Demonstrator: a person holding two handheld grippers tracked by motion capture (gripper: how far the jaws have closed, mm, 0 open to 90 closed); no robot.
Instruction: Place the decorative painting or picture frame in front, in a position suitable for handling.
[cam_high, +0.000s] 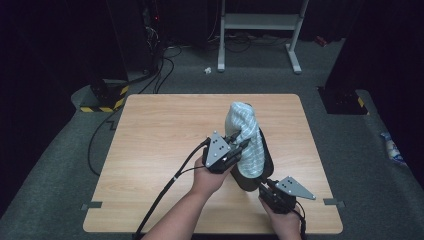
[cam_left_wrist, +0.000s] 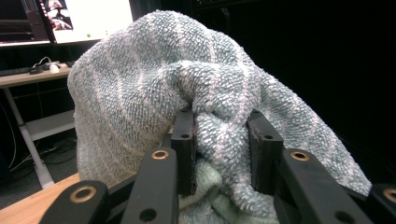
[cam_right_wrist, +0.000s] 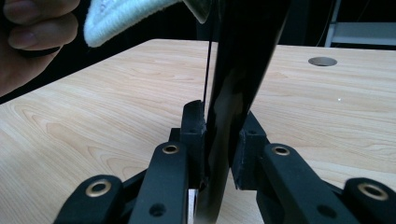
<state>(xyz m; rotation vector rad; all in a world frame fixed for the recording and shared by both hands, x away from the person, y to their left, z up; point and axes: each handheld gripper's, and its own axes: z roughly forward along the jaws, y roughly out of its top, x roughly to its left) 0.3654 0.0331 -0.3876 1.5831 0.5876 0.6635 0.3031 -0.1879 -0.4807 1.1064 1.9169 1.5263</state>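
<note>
A pale green and white towel (cam_high: 245, 131) is draped over a thin, glossy black object (cam_high: 264, 159) that stands upright on the wooden table (cam_high: 160, 135). My left gripper (cam_high: 236, 149) is shut on a fold of the towel (cam_left_wrist: 140, 84), and the cloth bulges out between its pads (cam_left_wrist: 186, 140). At the table's front, my right gripper (cam_high: 267, 189) is shut on the lower edge of the black object (cam_right_wrist: 238, 70), which rises up between its jaws. The towel's hem (cam_right_wrist: 121, 16) and the fingers of the other hand (cam_right_wrist: 32, 42) show at the top left of the right gripper view.
Bare table lies to the left and at the far side. A round hole (cam_right_wrist: 322, 61) is set in the tabletop. On the floor behind stand a white metal frame (cam_high: 260, 30), cables (cam_high: 160, 75) and a base with yellow and black stripes (cam_high: 105, 97).
</note>
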